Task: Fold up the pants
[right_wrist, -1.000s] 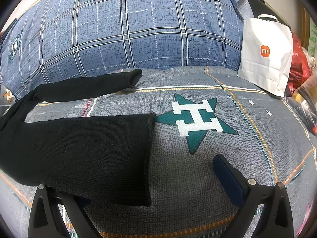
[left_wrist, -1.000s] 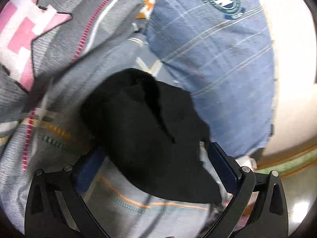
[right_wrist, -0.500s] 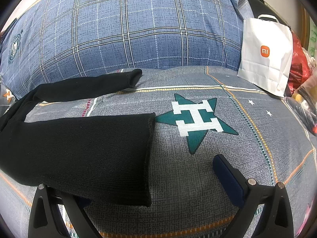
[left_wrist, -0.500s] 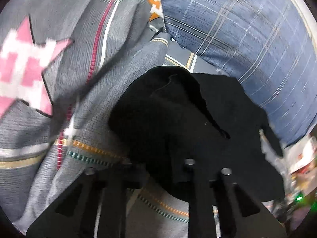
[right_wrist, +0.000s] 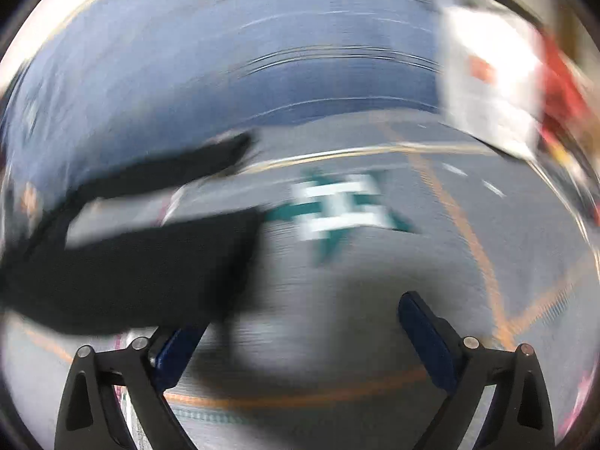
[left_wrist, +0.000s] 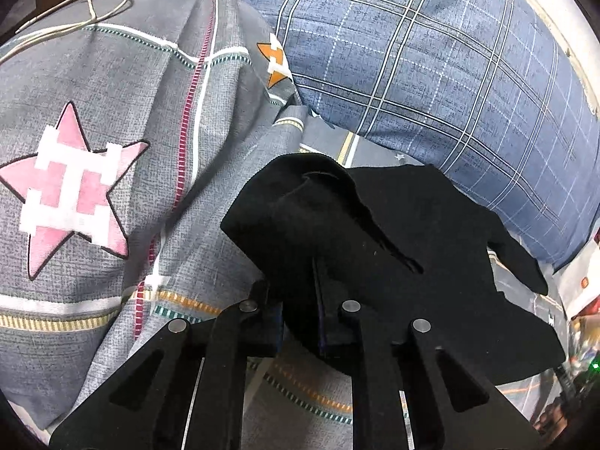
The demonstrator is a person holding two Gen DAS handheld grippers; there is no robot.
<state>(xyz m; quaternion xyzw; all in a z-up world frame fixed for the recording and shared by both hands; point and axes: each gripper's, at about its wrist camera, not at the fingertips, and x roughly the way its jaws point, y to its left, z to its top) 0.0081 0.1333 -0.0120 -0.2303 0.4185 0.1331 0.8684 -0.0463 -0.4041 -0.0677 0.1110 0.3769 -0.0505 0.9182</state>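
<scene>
The black pants (left_wrist: 375, 232) are laid across the bed (left_wrist: 93, 75), long axis running from the waist end at the left gripper (left_wrist: 298, 311) out to the leg cuffs on the right gripper's side. The left gripper's jaws are closing, with a bunched fold of waist fabric pinched between the pads; the cloth is seen rising in a hump above the fingers. In the right wrist view, heavily blurred, the right gripper (right_wrist: 296, 333) is seen wide open with nothing between its pads. The near cuff (right_wrist: 210, 262) is found just ahead and to the left of it, above the left finger; the far leg (right_wrist: 180, 172) lies beyond, near the blue plaid pillow (right_wrist: 225, 56). The right gripper is judged nearer to the cuffs, so a leftward shift onto the near cuff is probably called for. A white paper bag (right_wrist: 487, 86) is seen well apart at the upper right.
</scene>
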